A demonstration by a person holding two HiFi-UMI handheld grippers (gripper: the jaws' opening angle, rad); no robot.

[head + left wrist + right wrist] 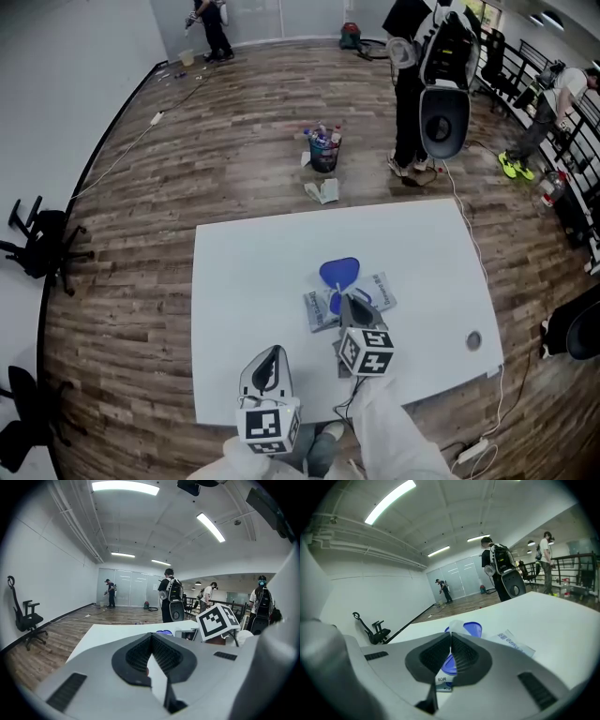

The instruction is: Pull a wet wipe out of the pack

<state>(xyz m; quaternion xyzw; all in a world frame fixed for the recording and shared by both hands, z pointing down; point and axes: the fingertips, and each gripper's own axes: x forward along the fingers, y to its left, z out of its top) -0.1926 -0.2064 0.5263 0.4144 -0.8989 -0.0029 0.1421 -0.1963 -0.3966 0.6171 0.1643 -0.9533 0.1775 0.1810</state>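
Your right claw point(344, 300) tilts down over wipe pack point(380, 292) mid-worktop point(244, 281), jaws pinched on wet wipe point(454, 623) tip. Pack's blue lid point(338, 272) flipped open. Left claw point(271, 356) closed, empty, near worktop edge.

A white table point(244, 281) stands on wooden floor point(187, 169) near a bin point(324, 155).

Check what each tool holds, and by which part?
Right tool is pinched shut on the wet wipe, by its tip above the pack. Left tool is shut on nothing.
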